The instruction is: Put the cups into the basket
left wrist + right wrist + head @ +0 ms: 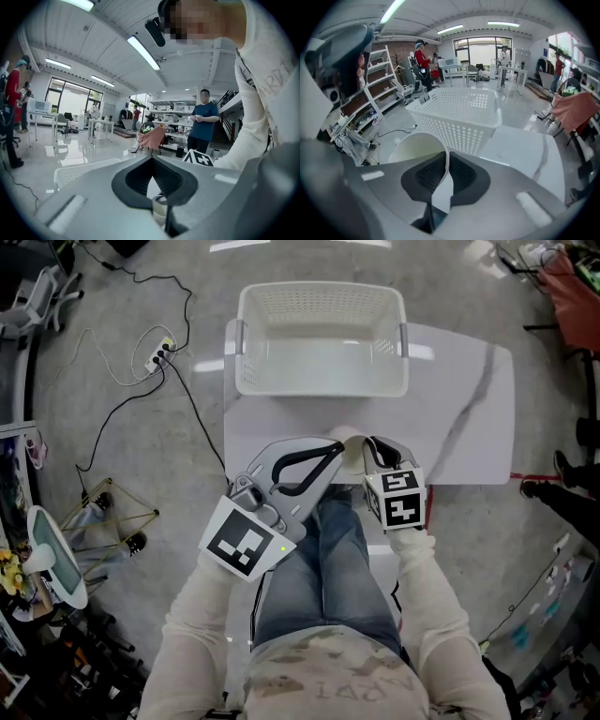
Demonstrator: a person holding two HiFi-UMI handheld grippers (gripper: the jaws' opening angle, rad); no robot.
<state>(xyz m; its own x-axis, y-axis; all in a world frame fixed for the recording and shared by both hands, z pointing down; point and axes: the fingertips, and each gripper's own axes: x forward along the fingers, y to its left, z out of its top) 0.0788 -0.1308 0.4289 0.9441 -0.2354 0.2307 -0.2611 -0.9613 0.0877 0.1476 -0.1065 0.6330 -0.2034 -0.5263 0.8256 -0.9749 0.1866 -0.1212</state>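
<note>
Basket [322,381]: stood on the table's [469,399] far end.
Cup [349,441]: sat before the basket, over the table's near edge, in the right gripper [373,451].
Left gripper [335,448]: lay just left of the cup.

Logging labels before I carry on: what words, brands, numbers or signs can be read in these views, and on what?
"ARVI", roughly, cut off: print on the person's cream long-sleeved shirt, left gripper view.
Print on the same shirt's front, head view: too blurred to read.
Only square patterns, no letters, on the black-and-white marker cubes, left and right.
No text visible on the white perforated plastic basket or the white paper cup.
</note>
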